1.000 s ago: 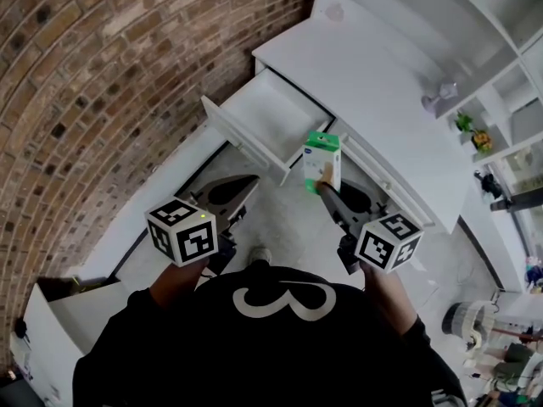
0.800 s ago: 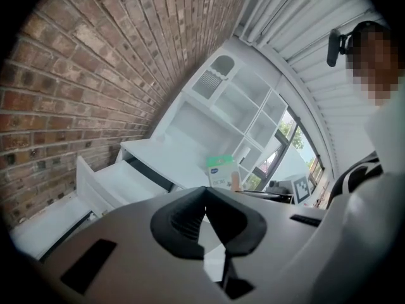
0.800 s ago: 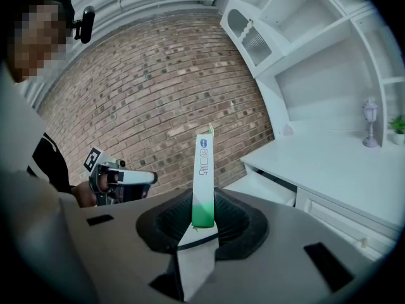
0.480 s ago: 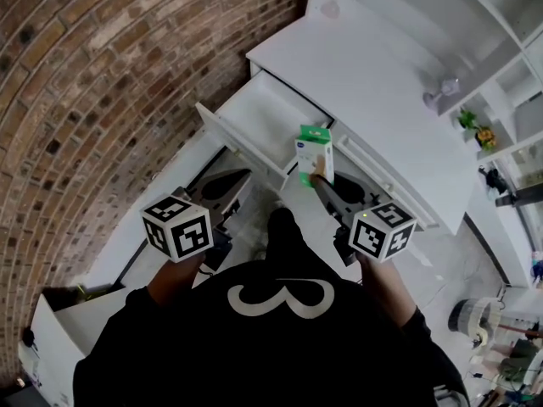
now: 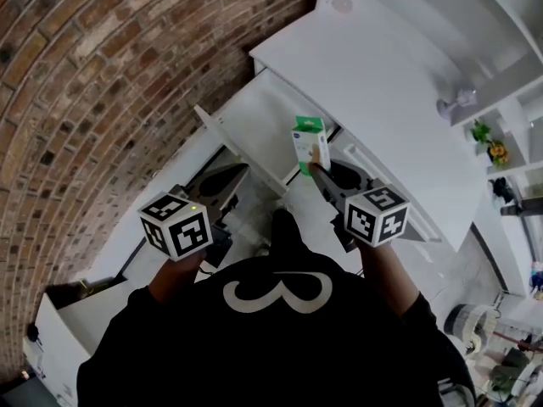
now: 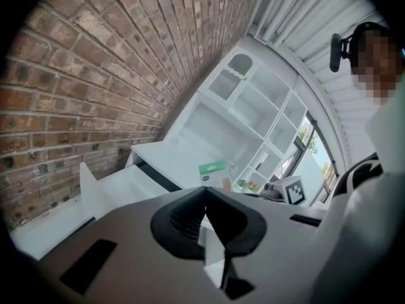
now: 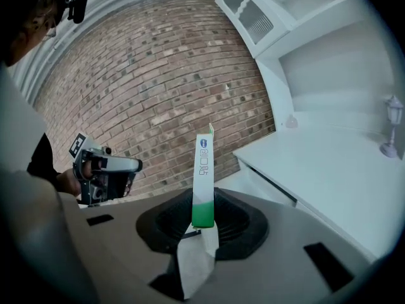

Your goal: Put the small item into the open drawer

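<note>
While one box (image 5: 310, 142) gripped, one drawer (image 5: 254, 121) open.

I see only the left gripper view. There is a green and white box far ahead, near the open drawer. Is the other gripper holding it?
Observer: Yes. The right gripper view shows the right gripper shut on the green lower end of the box, which stands upright.
Operator: Is the box over the drawer?
Observer: In the head view it appears at the right edge of the open drawer, beside the desk. I cannot tell its height.
Operator: Where is my left gripper from above?
Observer: The head view shows the left gripper on the person's side of the drawer front, left of the box.
</note>
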Action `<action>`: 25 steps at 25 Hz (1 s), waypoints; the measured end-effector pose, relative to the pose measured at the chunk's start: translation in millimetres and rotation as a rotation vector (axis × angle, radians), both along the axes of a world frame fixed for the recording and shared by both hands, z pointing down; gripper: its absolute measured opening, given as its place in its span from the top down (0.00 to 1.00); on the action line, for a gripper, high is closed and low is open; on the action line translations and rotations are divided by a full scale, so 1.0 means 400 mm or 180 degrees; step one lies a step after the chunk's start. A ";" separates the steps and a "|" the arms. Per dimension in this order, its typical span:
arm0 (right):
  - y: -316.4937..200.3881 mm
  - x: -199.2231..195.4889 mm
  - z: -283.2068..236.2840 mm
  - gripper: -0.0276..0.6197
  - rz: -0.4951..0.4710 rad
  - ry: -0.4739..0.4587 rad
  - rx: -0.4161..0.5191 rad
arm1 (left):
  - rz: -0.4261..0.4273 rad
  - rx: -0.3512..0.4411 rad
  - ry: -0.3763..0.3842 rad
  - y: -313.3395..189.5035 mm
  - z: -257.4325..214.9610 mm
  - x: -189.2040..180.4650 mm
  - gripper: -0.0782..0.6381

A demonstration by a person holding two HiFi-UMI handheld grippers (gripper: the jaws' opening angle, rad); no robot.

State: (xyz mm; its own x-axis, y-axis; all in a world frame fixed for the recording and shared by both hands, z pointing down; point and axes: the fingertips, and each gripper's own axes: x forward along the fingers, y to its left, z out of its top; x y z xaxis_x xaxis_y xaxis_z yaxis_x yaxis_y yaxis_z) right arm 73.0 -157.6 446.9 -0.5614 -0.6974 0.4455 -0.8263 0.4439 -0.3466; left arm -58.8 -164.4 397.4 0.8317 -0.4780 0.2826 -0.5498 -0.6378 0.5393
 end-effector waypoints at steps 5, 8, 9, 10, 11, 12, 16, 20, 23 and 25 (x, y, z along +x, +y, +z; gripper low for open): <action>-0.086 -0.011 0.051 0.82 -0.0123 0.0132 -0.0108 | -0.0098 -0.0064 -0.0003 -0.066 0.023 -0.006 0.89; -0.137 -0.022 0.087 0.82 -0.0224 0.0262 -0.0176 | -0.0143 -0.0096 0.0010 -0.095 0.035 -0.008 0.89; -0.153 -0.026 0.098 0.82 -0.0258 0.0291 -0.0197 | -0.0155 -0.0100 0.0011 -0.106 0.038 -0.008 0.89; -0.168 -0.029 0.108 0.82 -0.0287 0.0311 -0.0221 | -0.0169 -0.0105 0.0009 -0.116 0.042 -0.008 0.89; -0.182 -0.031 0.119 0.82 -0.0311 0.0328 -0.0247 | -0.0188 -0.0115 0.0007 -0.127 0.046 -0.009 0.89; -0.195 -0.034 0.130 0.82 -0.0333 0.0341 -0.0276 | -0.0213 -0.0129 0.0007 -0.138 0.050 -0.011 0.89; -0.249 -0.044 0.178 0.82 -0.0429 0.0421 -0.0394 | -0.0335 -0.0180 0.0007 -0.180 0.067 -0.023 0.89; -0.295 -0.049 0.228 0.82 -0.0505 0.0585 -0.0472 | -0.0452 -0.0210 0.0000 -0.215 0.079 -0.040 0.89; -0.323 -0.054 0.272 0.82 -0.0564 0.0701 -0.0537 | -0.0554 -0.0223 -0.0015 -0.235 0.086 -0.057 0.89; -0.342 -0.053 0.307 0.82 -0.0588 0.0789 -0.0577 | -0.0633 -0.0238 -0.0044 -0.248 0.097 -0.073 0.89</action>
State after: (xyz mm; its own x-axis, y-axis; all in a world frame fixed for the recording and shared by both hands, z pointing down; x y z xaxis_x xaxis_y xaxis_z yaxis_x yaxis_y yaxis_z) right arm 51.7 -294.3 569.9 -0.5300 -0.4913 0.6912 -0.8067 0.5433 -0.2324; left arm -88.1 -263.7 436.1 0.7188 -0.6095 0.3344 -0.6686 -0.4745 0.5726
